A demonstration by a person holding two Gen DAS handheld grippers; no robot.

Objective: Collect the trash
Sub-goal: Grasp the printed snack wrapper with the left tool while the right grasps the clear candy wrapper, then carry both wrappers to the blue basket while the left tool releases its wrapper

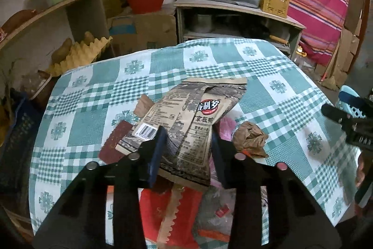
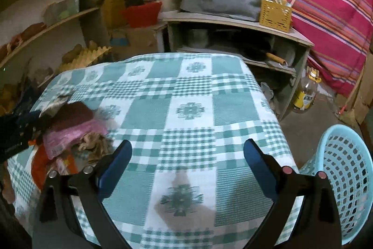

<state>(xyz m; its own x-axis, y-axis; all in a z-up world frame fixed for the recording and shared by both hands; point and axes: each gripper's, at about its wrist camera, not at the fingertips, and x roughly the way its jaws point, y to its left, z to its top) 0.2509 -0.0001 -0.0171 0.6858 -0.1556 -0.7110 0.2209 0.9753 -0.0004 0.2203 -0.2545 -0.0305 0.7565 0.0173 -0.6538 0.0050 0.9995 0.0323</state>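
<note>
Presently the left gripper (image 1: 188, 132) clamps the snack bag (image 1: 186, 120); the right gripper (image 2: 187, 155) gapes wide, empty. Risk: the floppy bag slips before reaching the basket (image 2: 345, 169) at three o'clock.

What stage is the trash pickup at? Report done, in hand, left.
Done: nothing visibly; the blue basket looks empty where visible. In hand: left gripper is closed on the brown snack bag; right gripper is open, holding nothing. Left: crumpled brown paper, pink wrapper and red wrappers.
</note>
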